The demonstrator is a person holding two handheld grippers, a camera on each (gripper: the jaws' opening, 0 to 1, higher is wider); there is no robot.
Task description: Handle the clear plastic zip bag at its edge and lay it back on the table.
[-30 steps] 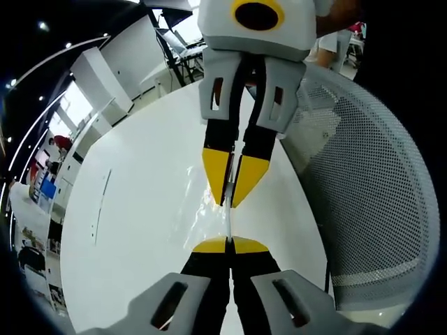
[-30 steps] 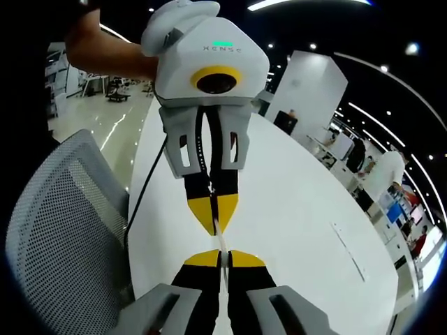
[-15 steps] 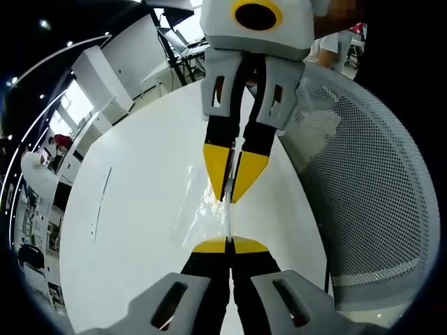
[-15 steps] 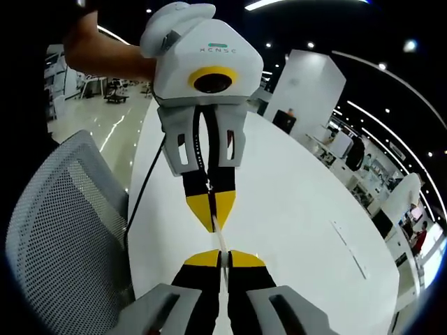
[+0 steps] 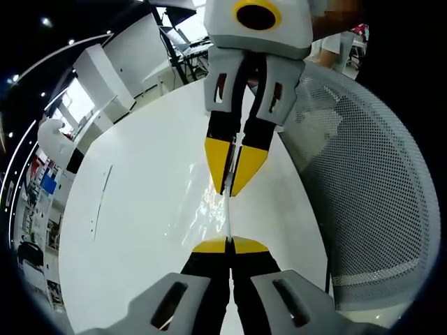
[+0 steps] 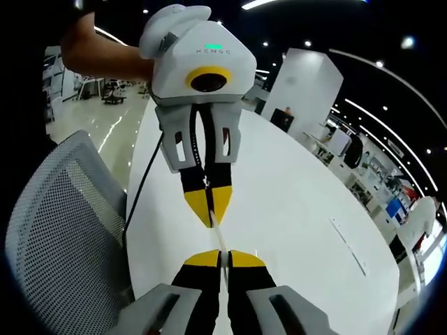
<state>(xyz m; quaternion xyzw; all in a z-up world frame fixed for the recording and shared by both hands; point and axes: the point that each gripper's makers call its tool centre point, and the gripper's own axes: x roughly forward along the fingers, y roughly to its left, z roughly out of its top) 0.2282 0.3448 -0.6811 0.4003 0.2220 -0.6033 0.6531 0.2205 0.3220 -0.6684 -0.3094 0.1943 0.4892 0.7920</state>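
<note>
The clear plastic zip bag (image 5: pixel 229 218) is stretched as a thin edge between my two grippers, which face each other above the white table (image 5: pixel 126 209). In the left gripper view, my left gripper (image 5: pixel 229 244) is shut on the bag's near end. The right gripper (image 5: pixel 229 190) comes down from the top, shut on the far end. Glossy film (image 5: pixel 204 204) hangs to the left of the edge. In the right gripper view, my right gripper (image 6: pixel 220 257) is shut on the bag edge (image 6: pixel 219 239), and the left gripper (image 6: pixel 212 220) pinches it from above.
A grey mesh chair back (image 5: pixel 370 195) stands close beside the table edge, also in the right gripper view (image 6: pixel 56 223). A black cable (image 6: pixel 143 188) runs along the table (image 6: pixel 300 209) there. A person's arm (image 6: pixel 105 59) holds the left gripper. Office furniture and people are far behind.
The two grippers have drawn slightly apart, so the bag edge between them is a little longer. Both stay shut on it. A person in the background has walked across.
</note>
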